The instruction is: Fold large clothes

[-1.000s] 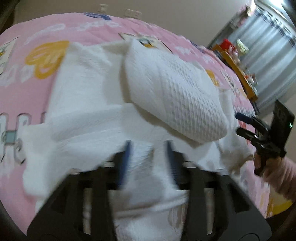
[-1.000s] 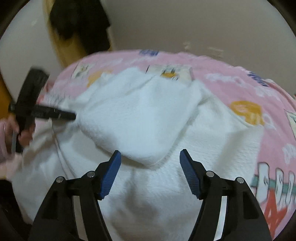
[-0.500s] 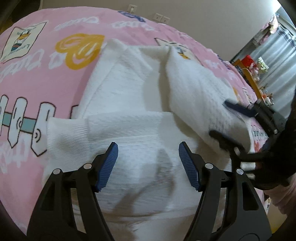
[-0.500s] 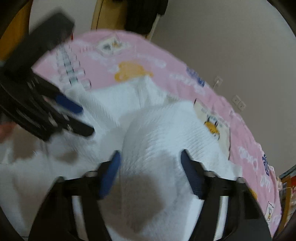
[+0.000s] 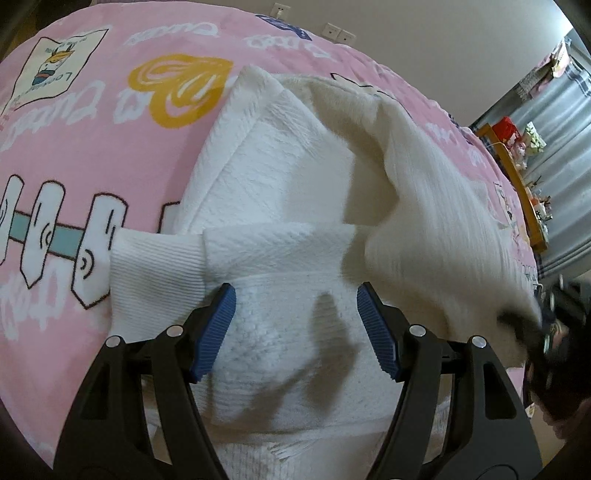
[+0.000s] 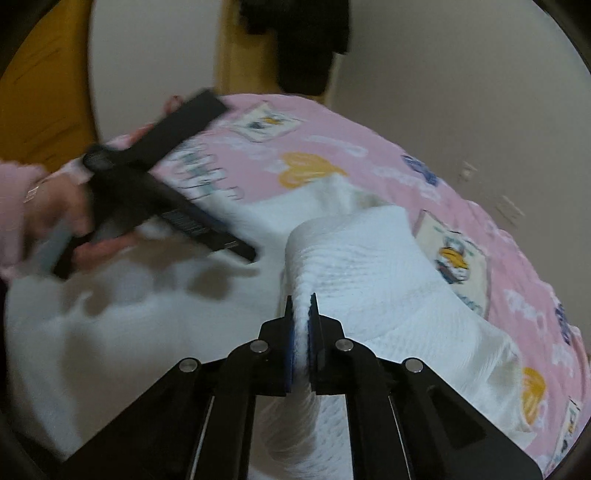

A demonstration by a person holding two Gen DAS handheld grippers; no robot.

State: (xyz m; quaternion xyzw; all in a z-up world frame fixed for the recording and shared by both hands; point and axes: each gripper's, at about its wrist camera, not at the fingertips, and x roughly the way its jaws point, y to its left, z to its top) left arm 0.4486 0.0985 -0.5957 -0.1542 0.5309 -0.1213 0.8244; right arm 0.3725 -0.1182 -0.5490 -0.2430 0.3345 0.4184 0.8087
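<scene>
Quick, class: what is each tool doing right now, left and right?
Left tool: open, holding nothing, above the white garment.
Right tool: jaws closing, pinching a fold of the white garment.

The right claw (image 6: 302, 325), open before, is closing on the white garment (image 6: 354, 266).

- 1 white garment (image 5: 295, 192)
- 1 pink bedspread (image 5: 92, 147)
- 2 tongs: left (image 5: 295, 328), right (image 6: 302, 339)
- 2 wall sockets (image 5: 338, 33)
- 1 dark garment, hanging (image 6: 303, 40)

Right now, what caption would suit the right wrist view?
Right gripper closing on a fold of the white garment over a pink blanket.
</scene>
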